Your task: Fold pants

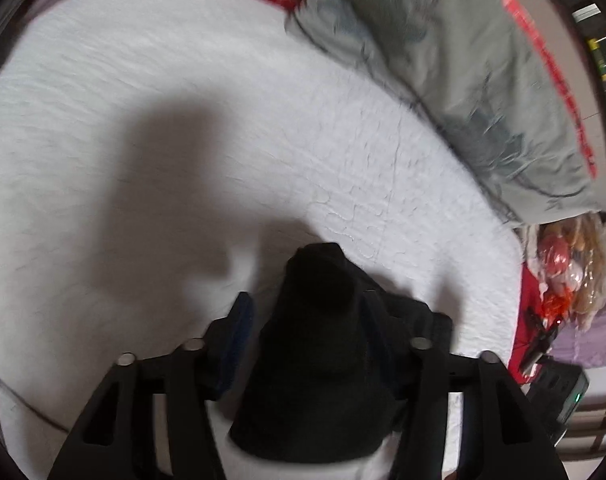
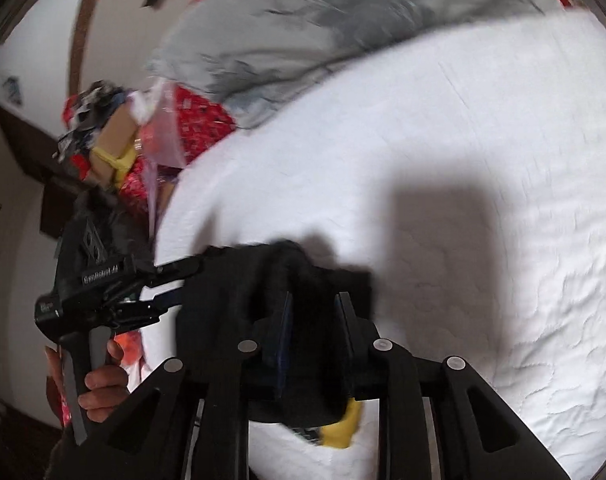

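Note:
The black pants [image 1: 319, 352] hang bunched between both grippers above a white quilted bed [image 1: 183, 120]. In the left wrist view my left gripper [image 1: 307, 312] has its jaws wide apart with the dark cloth draped between them against the right finger. In the right wrist view my right gripper [image 2: 315, 312] is shut on a thick fold of the pants [image 2: 239, 280]. The left gripper [image 2: 171, 284] shows there too at the left, hand-held, its tips clamped on the same cloth. Both frames are motion-blurred.
A grey pillow [image 1: 443, 72] lies at the bed's far edge, also in the right wrist view [image 2: 303, 28]. Red patterned bedding and cluttered bags [image 2: 115, 140] sit beside the bed. A yellow object [image 2: 341, 428] shows below the pants. Plastic bags [image 1: 575, 264] lie at the right.

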`<state>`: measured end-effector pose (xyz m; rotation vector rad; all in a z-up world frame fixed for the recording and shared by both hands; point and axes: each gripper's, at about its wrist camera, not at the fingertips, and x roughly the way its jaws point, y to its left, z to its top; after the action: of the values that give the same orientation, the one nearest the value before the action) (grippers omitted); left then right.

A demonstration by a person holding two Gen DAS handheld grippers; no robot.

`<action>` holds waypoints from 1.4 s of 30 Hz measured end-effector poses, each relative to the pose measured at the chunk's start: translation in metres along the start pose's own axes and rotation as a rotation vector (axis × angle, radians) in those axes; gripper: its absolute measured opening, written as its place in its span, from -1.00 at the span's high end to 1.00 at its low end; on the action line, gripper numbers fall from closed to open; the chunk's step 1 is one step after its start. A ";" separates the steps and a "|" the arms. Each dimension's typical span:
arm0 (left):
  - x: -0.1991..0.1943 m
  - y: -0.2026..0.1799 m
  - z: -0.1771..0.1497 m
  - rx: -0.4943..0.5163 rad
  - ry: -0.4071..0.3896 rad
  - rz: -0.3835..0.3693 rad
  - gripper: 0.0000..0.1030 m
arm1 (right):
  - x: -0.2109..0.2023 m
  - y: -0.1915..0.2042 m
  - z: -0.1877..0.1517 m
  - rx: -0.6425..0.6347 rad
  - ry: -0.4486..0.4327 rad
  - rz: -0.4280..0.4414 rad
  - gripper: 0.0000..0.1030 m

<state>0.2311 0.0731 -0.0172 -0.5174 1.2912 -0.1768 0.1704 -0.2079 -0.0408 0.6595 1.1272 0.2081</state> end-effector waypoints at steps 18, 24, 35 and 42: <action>0.046 0.052 -0.059 -0.299 0.126 -0.163 -0.50 | 0.030 0.024 -0.014 0.001 0.132 0.008 0.00; 0.042 0.040 -0.048 -0.285 0.150 -0.119 0.42 | 0.029 0.028 -0.014 -0.029 0.151 0.024 0.78; 0.041 0.029 -0.052 -0.203 0.130 -0.078 0.35 | 0.003 -0.011 -0.046 0.057 0.142 0.035 0.83; 0.010 0.028 -0.063 -0.129 0.016 -0.074 -0.16 | -0.027 0.036 -0.002 -0.075 0.037 0.072 -0.07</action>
<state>0.1695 0.0765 -0.0506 -0.6765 1.3056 -0.1602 0.1632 -0.1916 0.0001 0.6327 1.1266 0.3237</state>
